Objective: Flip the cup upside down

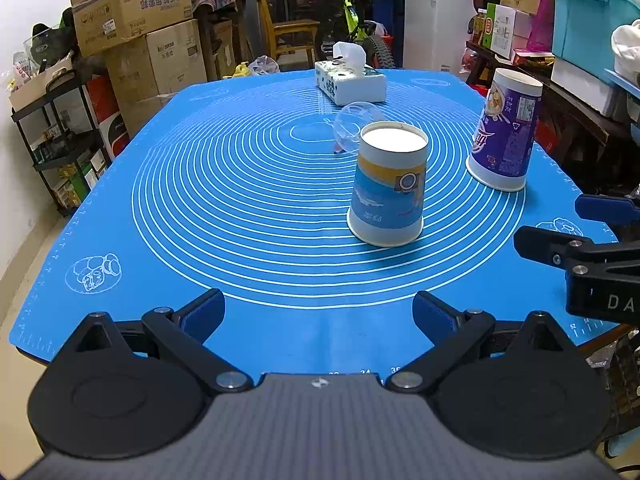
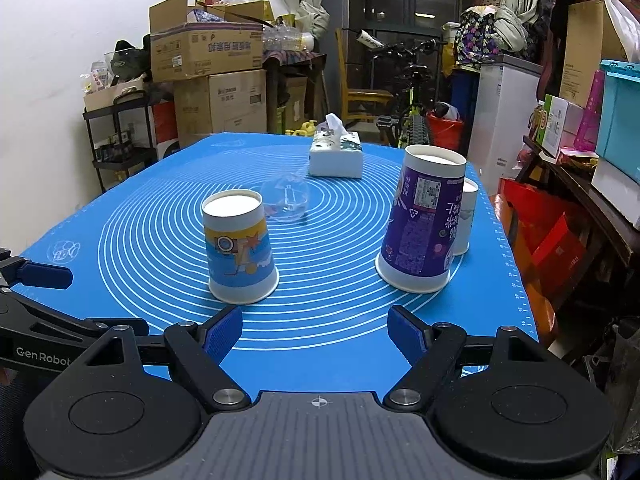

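Observation:
A blue and yellow paper cup (image 1: 386,184) stands upside down on the blue mat (image 1: 200,200); it also shows in the right wrist view (image 2: 240,248). A tall purple cup (image 1: 504,136) (image 2: 420,226) stands upside down to its right. A small white cup (image 2: 464,218) stands behind the purple one. A clear glass (image 1: 352,128) (image 2: 288,198) lies on its side behind the paper cup. My left gripper (image 1: 318,316) is open and empty, short of the paper cup. My right gripper (image 2: 316,332) is open and empty, between the two front cups and nearer than them.
A white tissue box (image 1: 350,82) (image 2: 336,156) sits at the mat's far end. The right gripper's fingers (image 1: 560,248) show at the right edge of the left wrist view. Cardboard boxes (image 1: 132,12), a black shelf (image 1: 60,140), a bicycle and storage bins surround the table.

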{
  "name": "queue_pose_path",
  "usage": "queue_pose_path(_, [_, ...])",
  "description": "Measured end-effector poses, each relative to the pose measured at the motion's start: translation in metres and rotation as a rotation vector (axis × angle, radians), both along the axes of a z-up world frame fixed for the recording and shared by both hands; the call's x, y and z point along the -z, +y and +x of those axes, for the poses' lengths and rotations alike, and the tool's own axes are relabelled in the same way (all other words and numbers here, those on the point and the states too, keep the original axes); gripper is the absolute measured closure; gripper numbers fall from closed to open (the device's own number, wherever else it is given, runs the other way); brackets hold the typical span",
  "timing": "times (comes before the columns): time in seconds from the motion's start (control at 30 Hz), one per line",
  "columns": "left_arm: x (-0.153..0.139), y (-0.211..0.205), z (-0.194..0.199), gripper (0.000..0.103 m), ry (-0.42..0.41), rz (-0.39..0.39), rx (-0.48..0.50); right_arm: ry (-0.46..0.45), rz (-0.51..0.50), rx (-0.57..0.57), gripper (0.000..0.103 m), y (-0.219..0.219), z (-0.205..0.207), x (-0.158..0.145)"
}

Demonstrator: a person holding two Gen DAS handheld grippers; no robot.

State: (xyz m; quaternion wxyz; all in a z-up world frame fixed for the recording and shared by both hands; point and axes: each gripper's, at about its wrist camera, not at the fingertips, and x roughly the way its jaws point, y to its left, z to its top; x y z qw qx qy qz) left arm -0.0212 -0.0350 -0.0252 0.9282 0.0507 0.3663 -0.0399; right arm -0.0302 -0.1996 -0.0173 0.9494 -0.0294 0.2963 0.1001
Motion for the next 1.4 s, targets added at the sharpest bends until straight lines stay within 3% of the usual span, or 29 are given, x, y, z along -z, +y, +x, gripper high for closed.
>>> queue_pose_path(1.4, [0.0017,-0.0024,-0.0008,0.004,0.006,0.003,0.004,0.002,0.007,0.005,0.02,-0.0009,-0.0007,0.0001])
